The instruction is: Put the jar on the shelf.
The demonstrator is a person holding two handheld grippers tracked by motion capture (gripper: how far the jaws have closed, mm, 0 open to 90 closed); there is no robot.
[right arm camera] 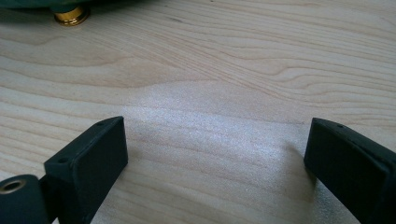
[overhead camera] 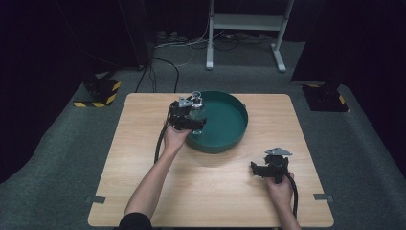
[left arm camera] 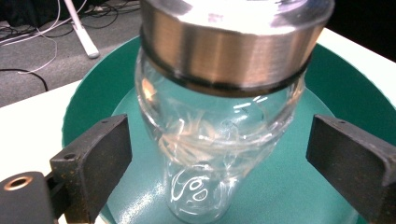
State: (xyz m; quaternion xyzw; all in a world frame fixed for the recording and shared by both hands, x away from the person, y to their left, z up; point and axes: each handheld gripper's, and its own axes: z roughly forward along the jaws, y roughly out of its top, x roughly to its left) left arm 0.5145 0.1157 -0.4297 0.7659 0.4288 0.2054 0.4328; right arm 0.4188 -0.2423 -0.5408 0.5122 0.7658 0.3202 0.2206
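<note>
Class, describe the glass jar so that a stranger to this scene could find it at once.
On the wooden table sits a round green tray. At its left rim, between the open jaws of the left gripper, stands the glass jar, clear-bodied with a brushed metal lid.

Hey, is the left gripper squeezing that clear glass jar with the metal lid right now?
No, in the left gripper view the clear glass jar with the metal lid stands in the green round tray with gaps to both black pads.

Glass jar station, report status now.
Left gripper open, jaws clear of clear glass jar with metal lid in green round tray. Right gripper open over wooden table. Nothing obstructing.
</note>
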